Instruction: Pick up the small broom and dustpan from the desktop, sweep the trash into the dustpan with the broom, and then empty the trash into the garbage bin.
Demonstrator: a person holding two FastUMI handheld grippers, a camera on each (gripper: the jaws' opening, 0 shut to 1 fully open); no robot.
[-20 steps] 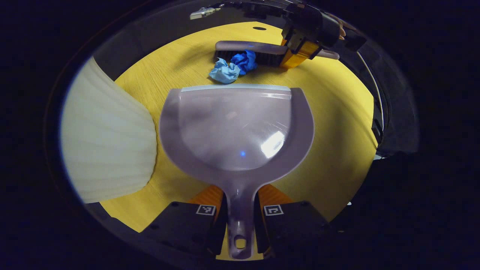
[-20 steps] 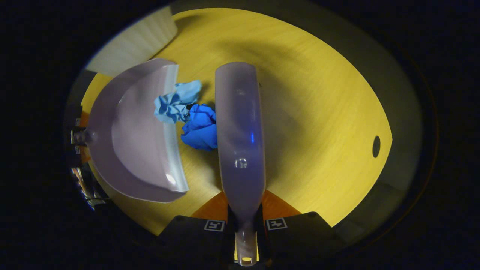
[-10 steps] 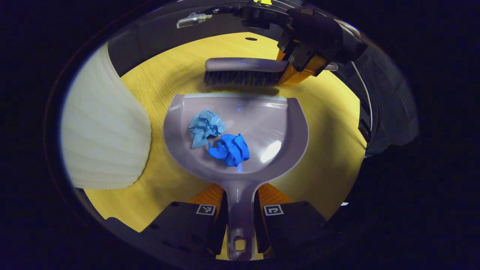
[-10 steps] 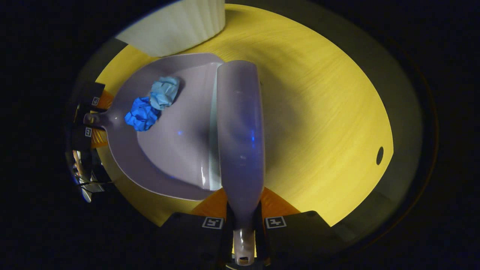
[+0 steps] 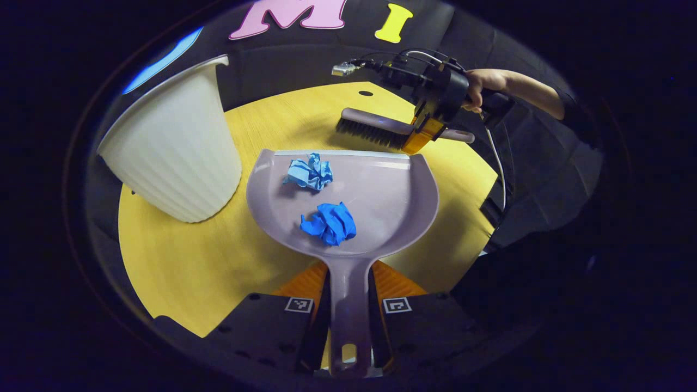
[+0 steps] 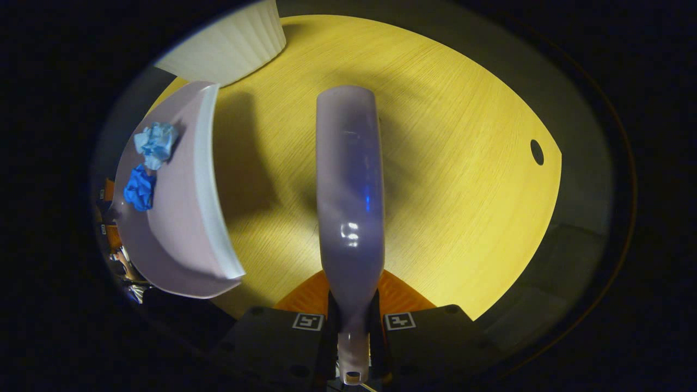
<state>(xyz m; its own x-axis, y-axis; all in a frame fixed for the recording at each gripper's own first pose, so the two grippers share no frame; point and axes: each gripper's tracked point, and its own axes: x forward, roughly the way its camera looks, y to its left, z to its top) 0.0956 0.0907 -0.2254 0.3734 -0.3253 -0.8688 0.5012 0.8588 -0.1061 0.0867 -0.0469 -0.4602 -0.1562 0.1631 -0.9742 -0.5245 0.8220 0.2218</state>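
Note:
My left gripper (image 5: 348,296) is shut on the handle of the grey dustpan (image 5: 381,190), which hangs lifted above the yellow table. A light blue paper wad (image 5: 310,172) lies near the pan's front lip and a dark blue wad (image 5: 329,223) lies deeper in it. My right gripper (image 6: 354,318) is shut on the grey broom (image 6: 349,185), held over the table. In the left gripper view the broom (image 5: 375,128) and right gripper (image 5: 427,130) sit beyond the pan's lip. In the right gripper view the dustpan (image 6: 174,218) with both wads is at far left.
A white ribbed garbage bin (image 5: 174,147) stands on the table to the left of the dustpan, also seen at top left as the bin (image 6: 228,46). The round yellow table (image 6: 463,163) has a small hole near its far edge. A person's hand (image 5: 482,81) holds the right gripper.
The dustpan, with both wads in it, has risen off the table and tilted back. The broom has drawn away from the pan's lip, to the right. The light wad slid toward the lip.

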